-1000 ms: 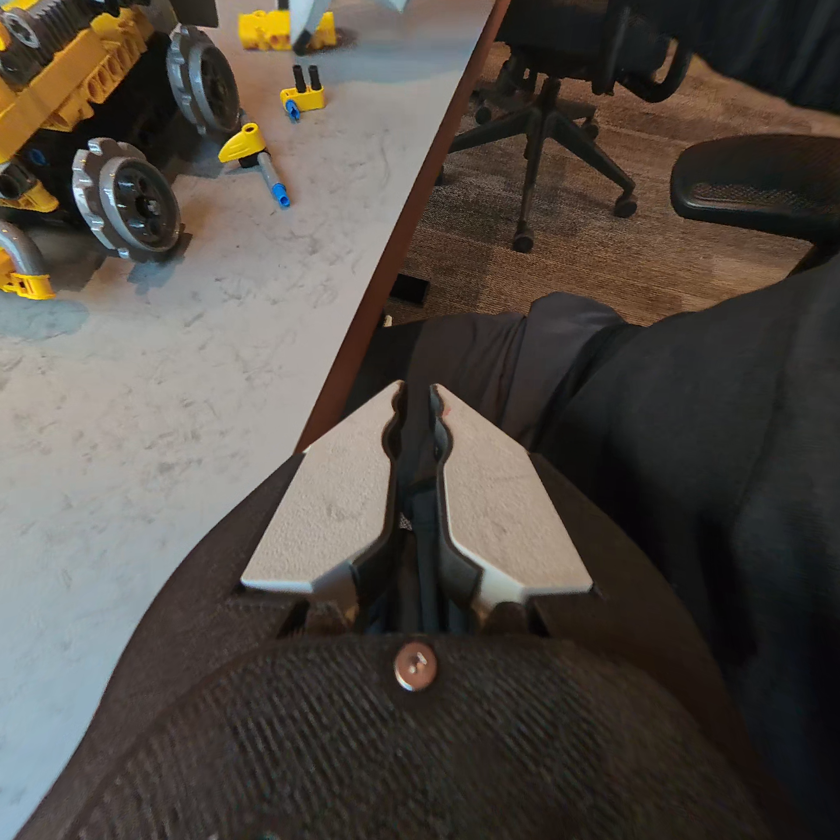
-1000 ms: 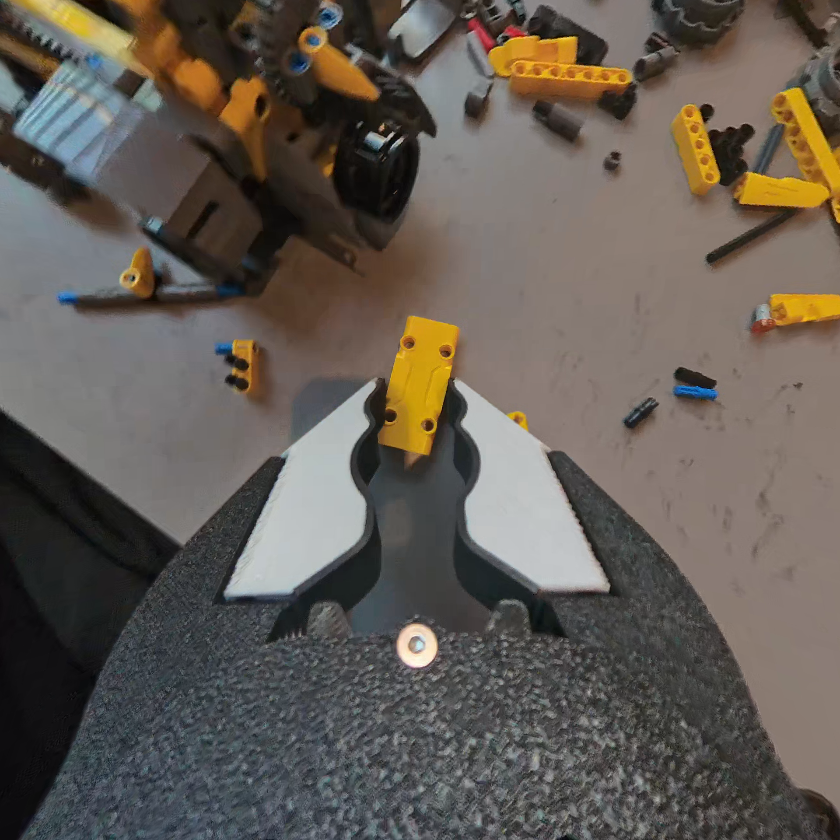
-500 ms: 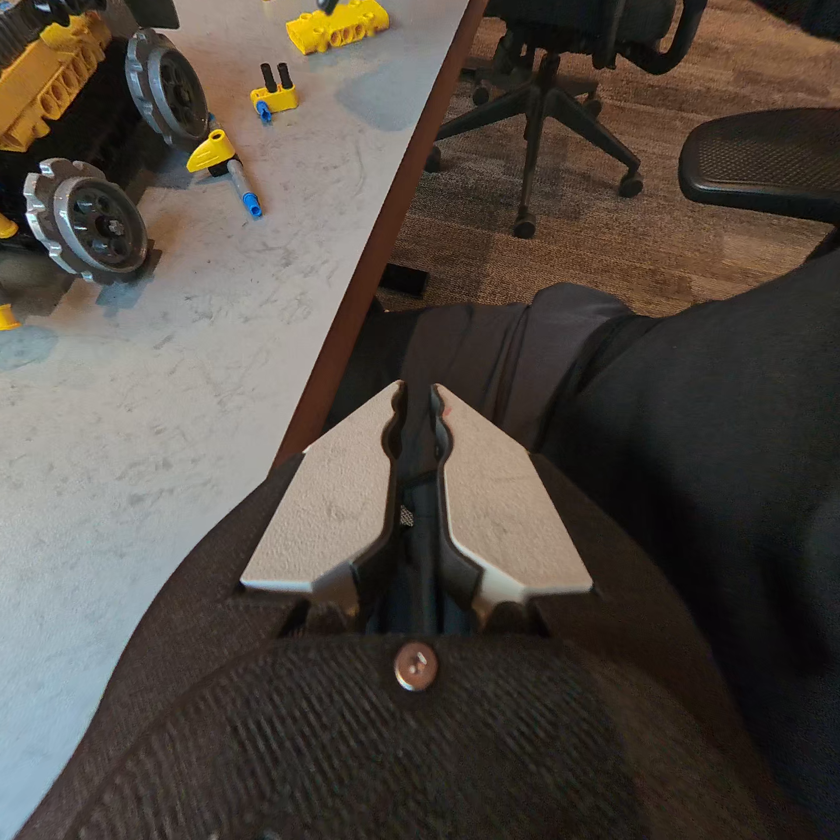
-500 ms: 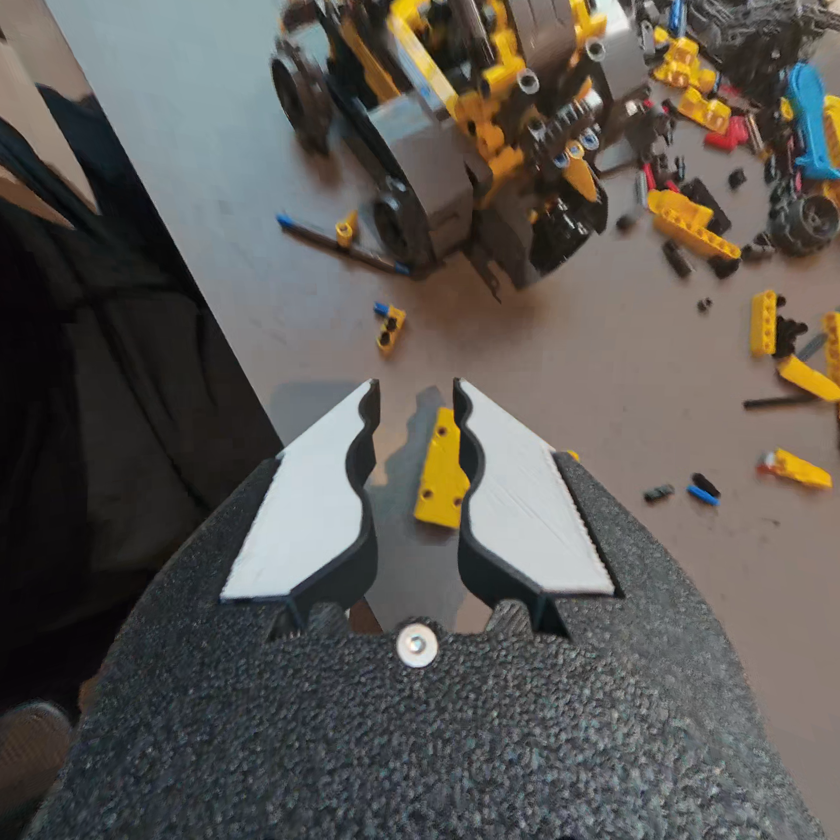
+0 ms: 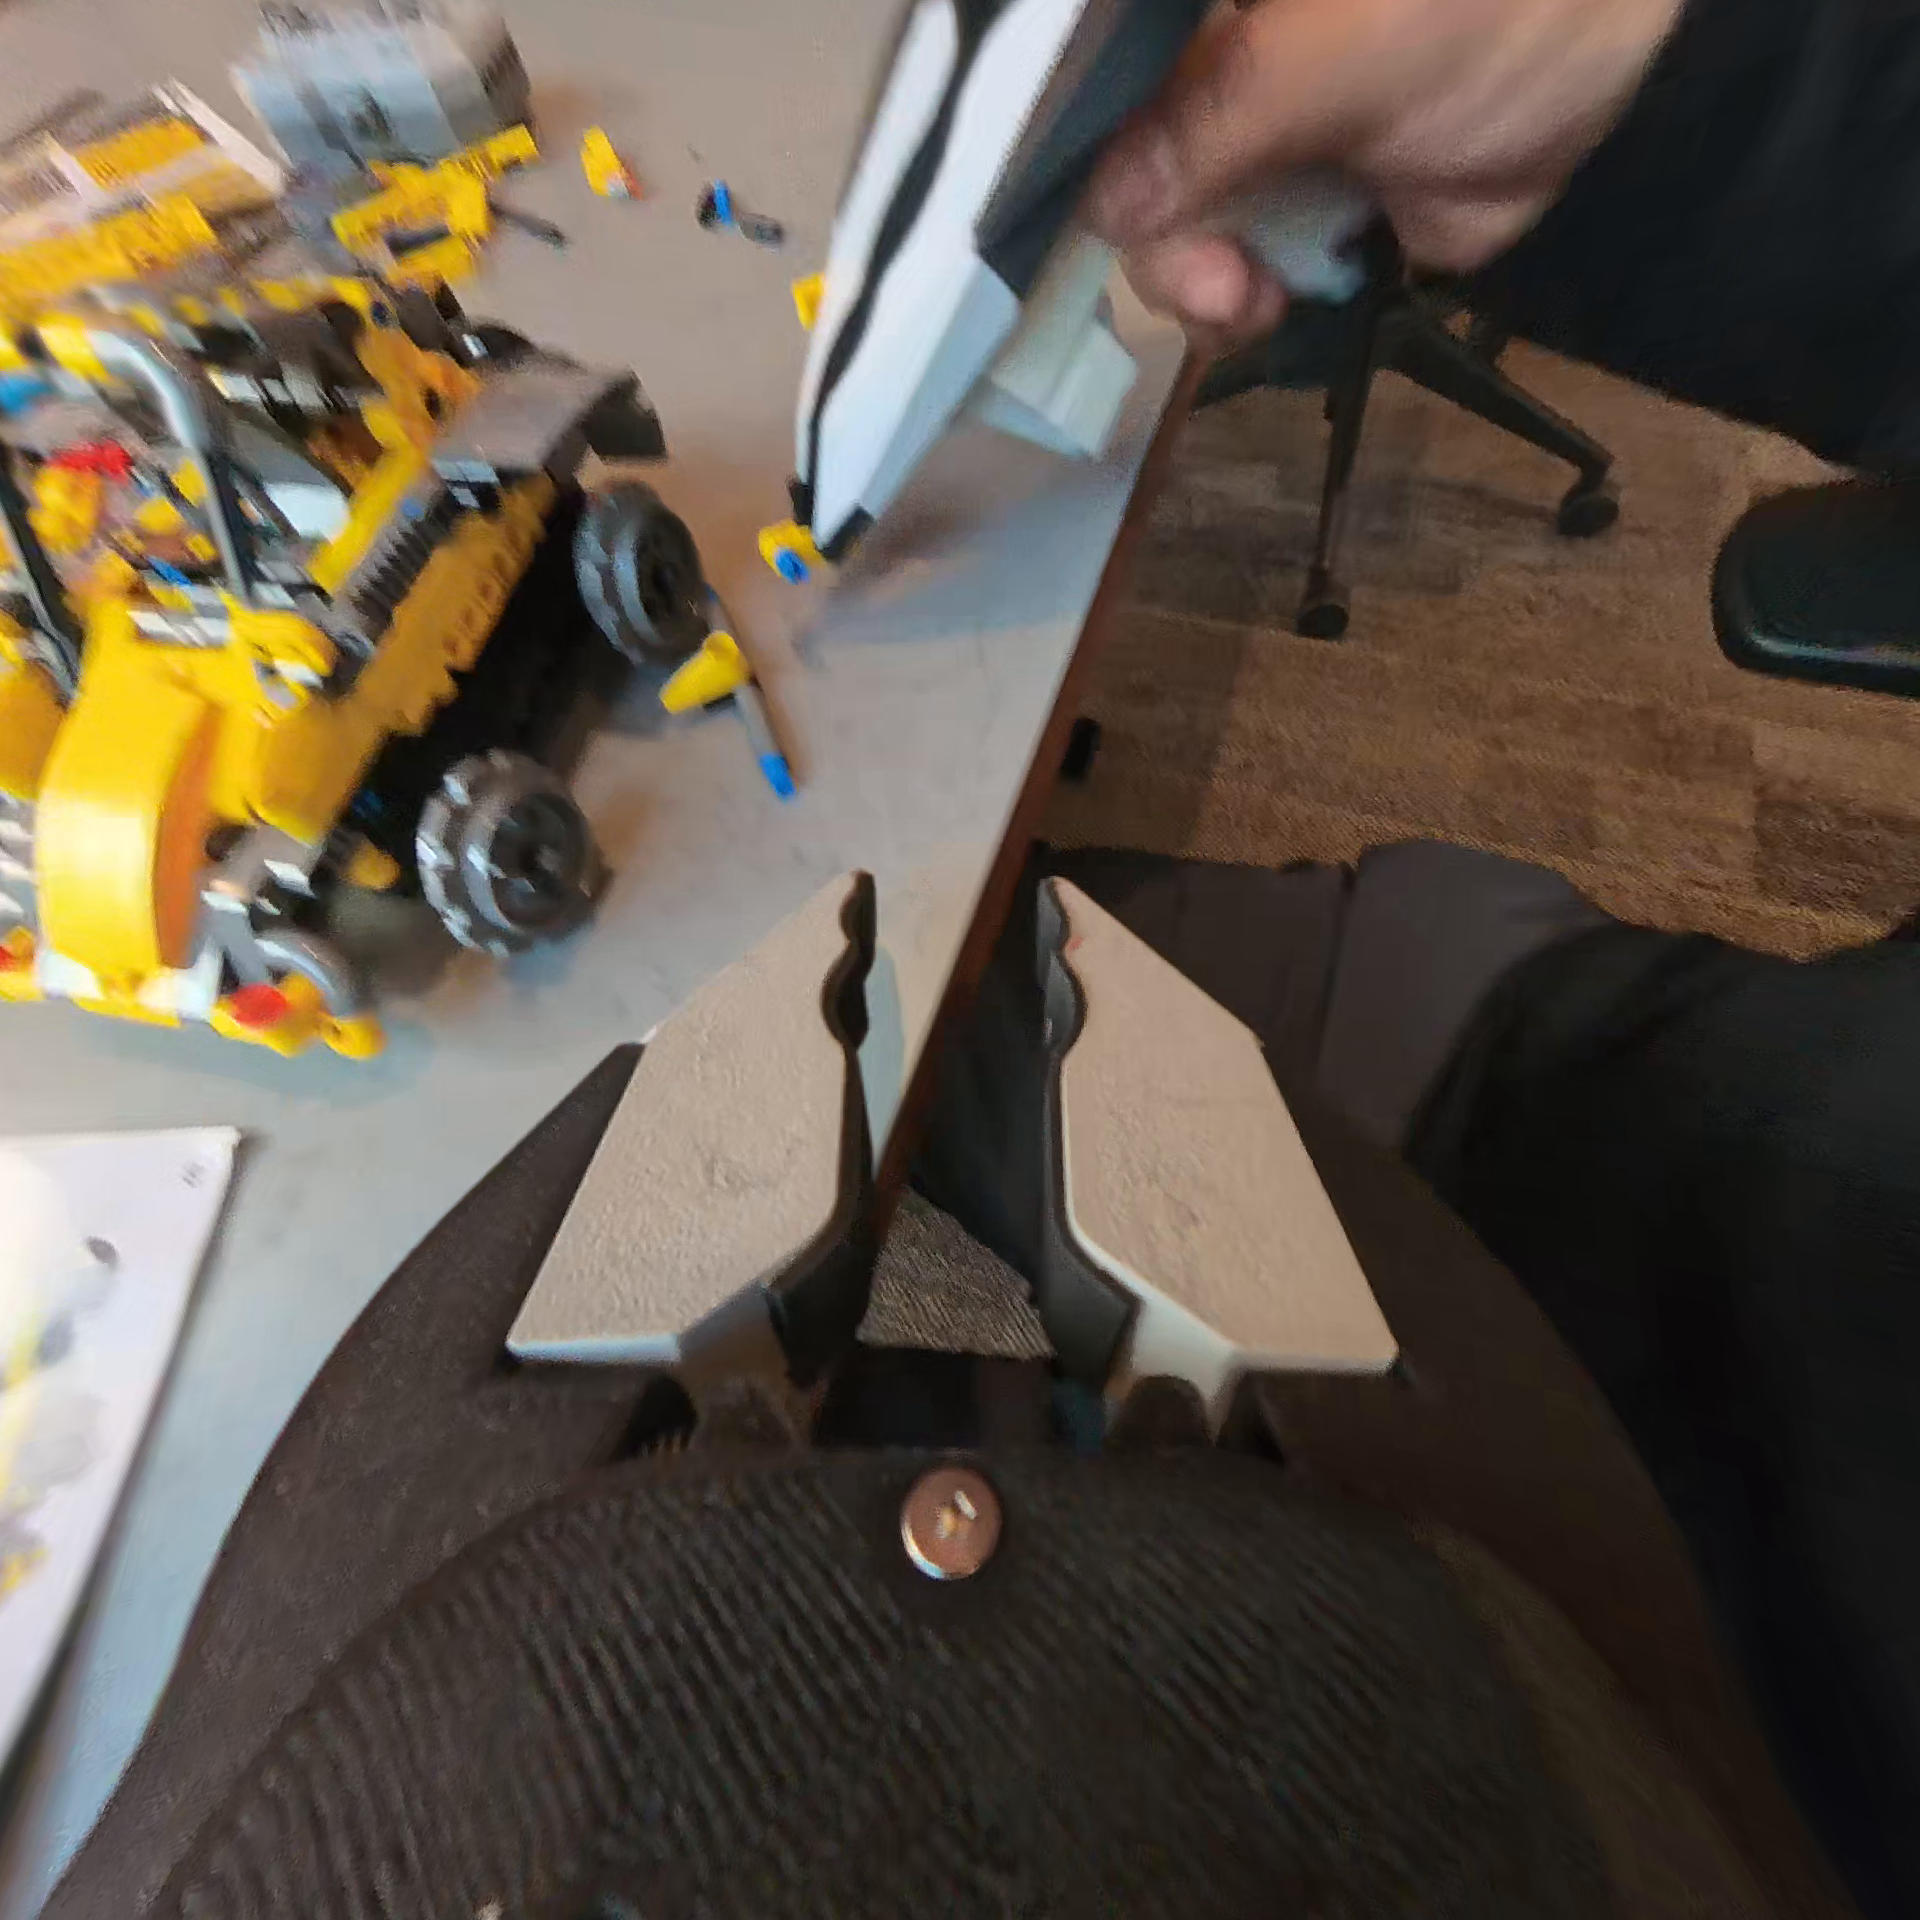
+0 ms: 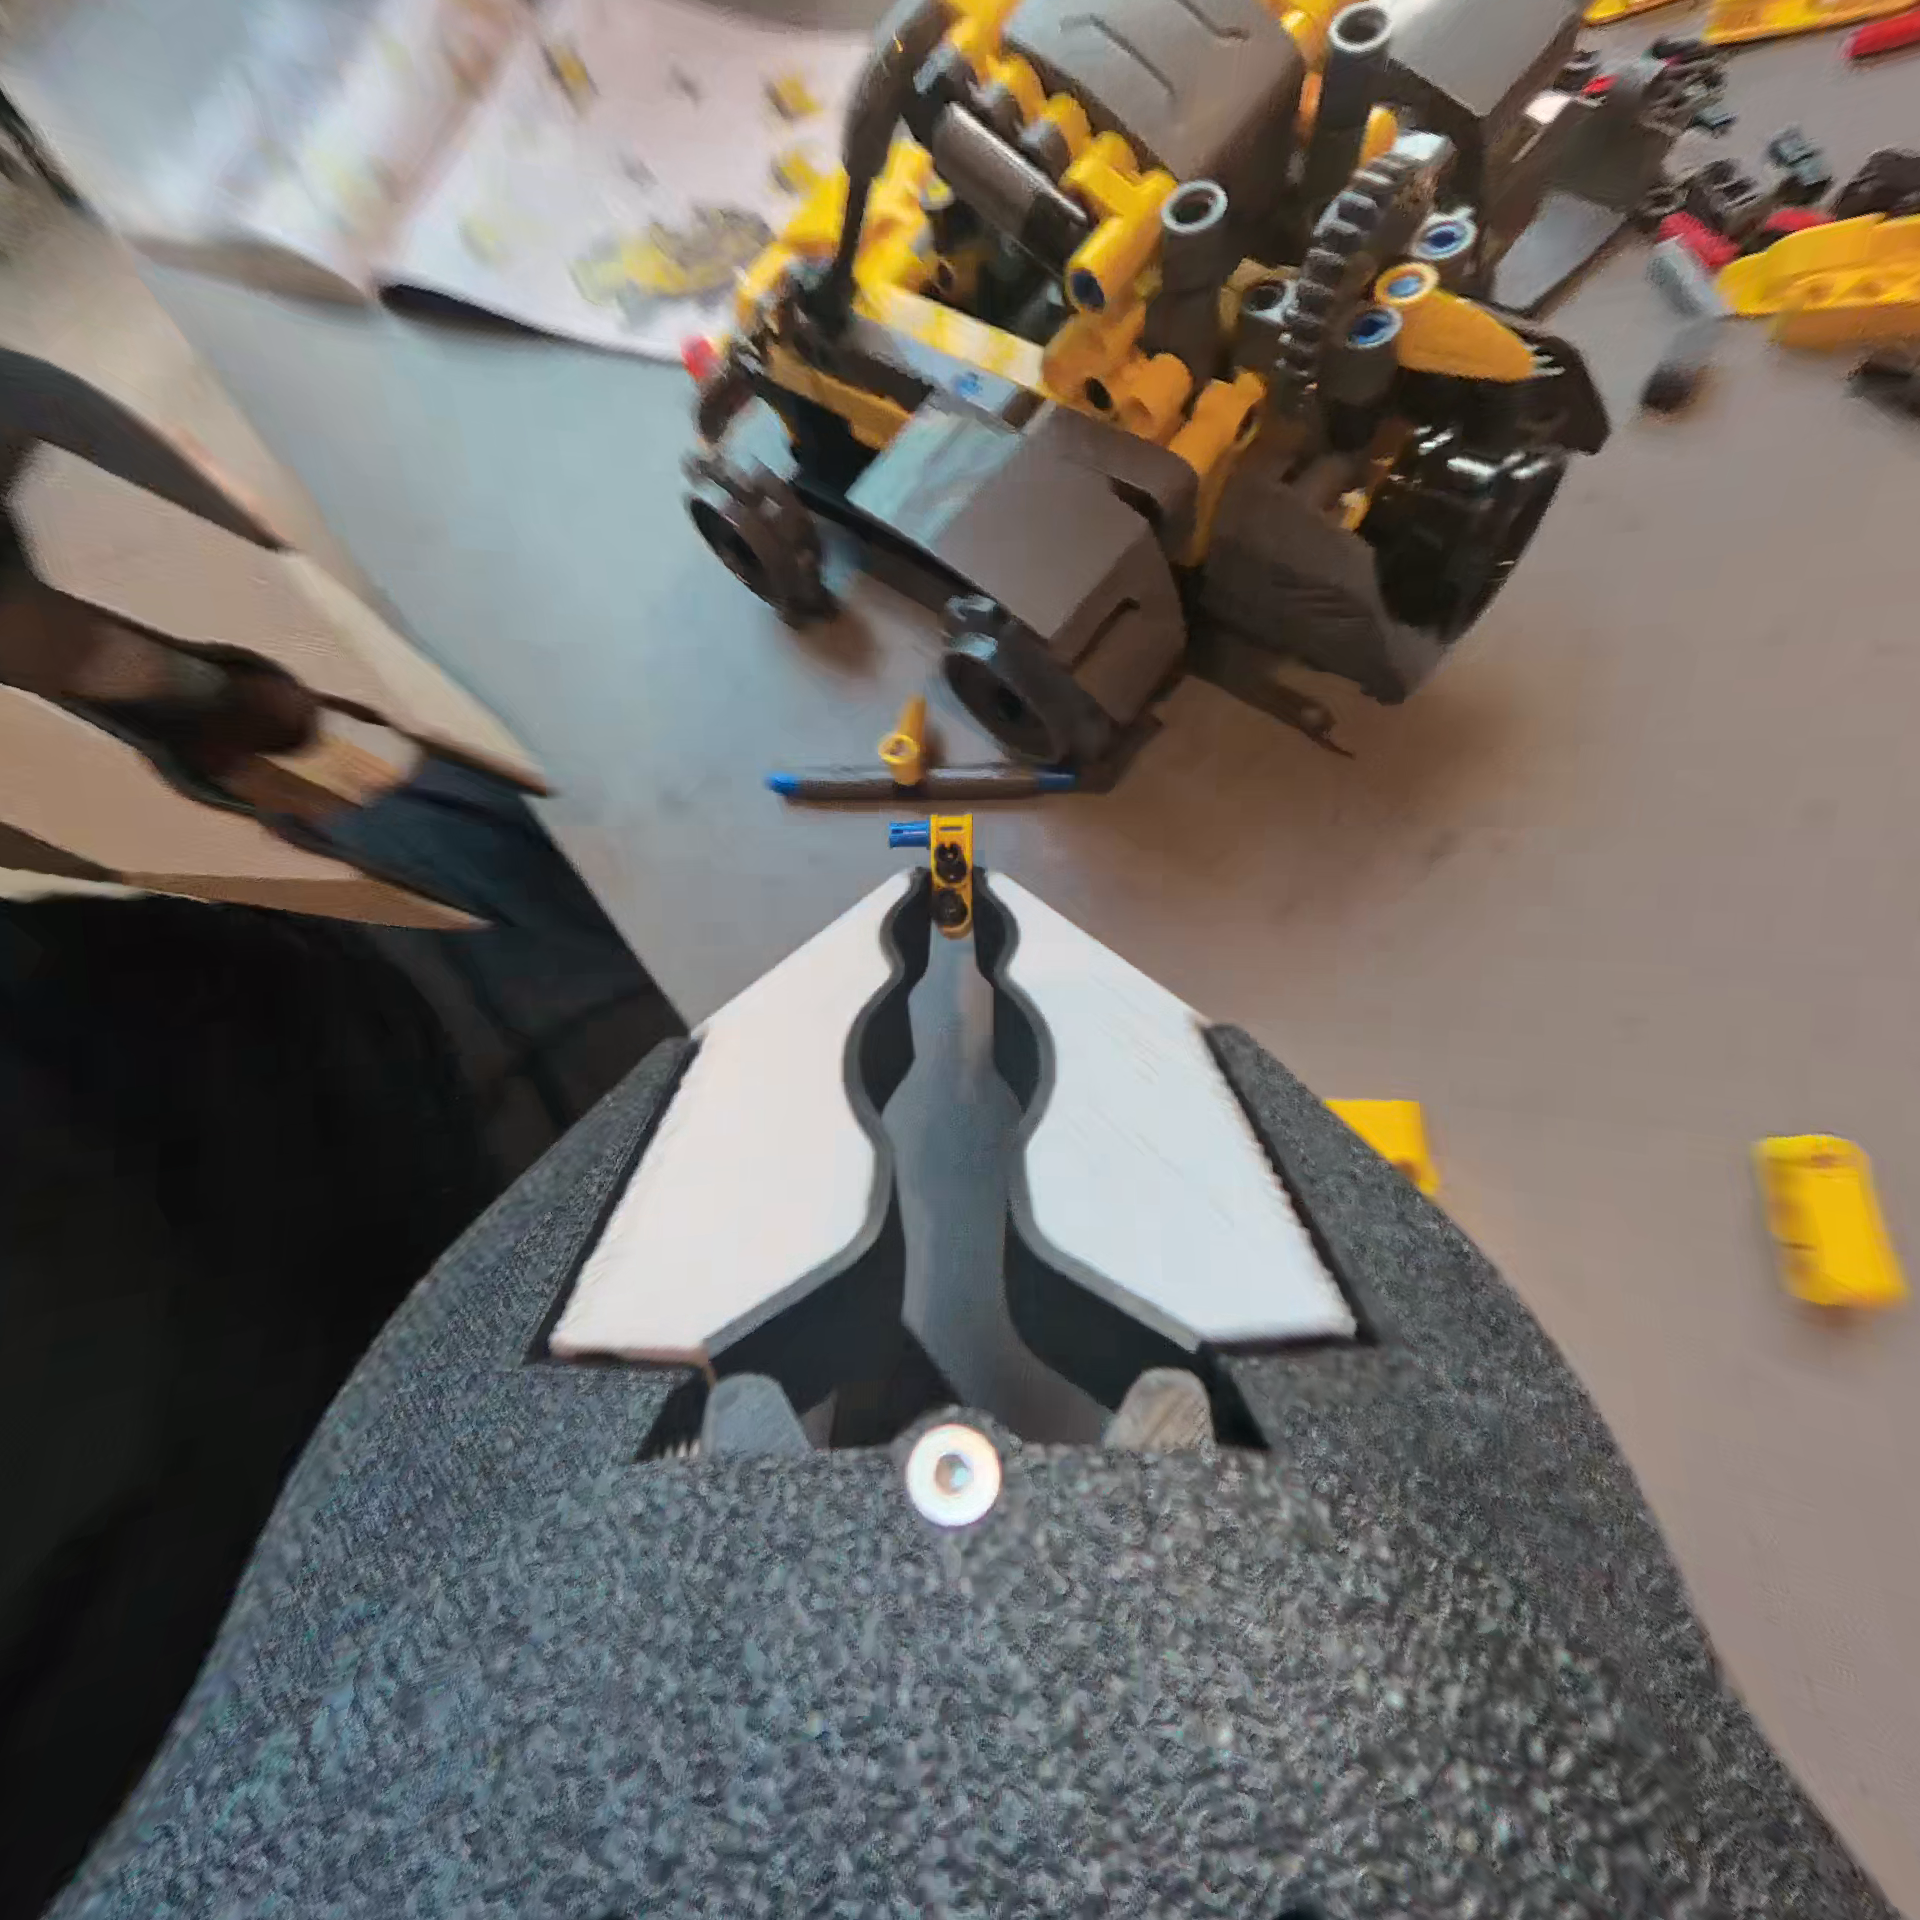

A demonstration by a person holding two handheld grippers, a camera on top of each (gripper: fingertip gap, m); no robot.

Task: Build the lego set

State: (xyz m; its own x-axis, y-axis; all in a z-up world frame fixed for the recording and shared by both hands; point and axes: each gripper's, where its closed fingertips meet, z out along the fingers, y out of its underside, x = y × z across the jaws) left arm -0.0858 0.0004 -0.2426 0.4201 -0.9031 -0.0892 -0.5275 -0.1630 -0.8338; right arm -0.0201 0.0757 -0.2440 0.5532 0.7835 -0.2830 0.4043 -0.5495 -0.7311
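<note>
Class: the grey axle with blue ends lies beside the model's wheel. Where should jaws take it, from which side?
Grip the grey axle on its bare left stretch, beside its yellow bush, from above with jaws across it: it lies flat on the table, its right end crowded by the wheel.

Left gripper (image 5: 951, 904): jaws apart, nothing between them, positioned over the brown edge of the grey table (image 5: 727, 862). Right gripper (image 5: 816, 540), held in a hand (image 5: 1340, 135), has its tips down at a small yellow piece with a blue pin (image 5: 784, 549), just beside the yellow and black brick vehicle (image 5: 260, 644). A yellow connector on a grey axle (image 5: 727, 681) lies by the vehicle's wheel; a booklet (image 5: 83, 1351) sits at the table's left edge; blur obscures finer detail.
</note>
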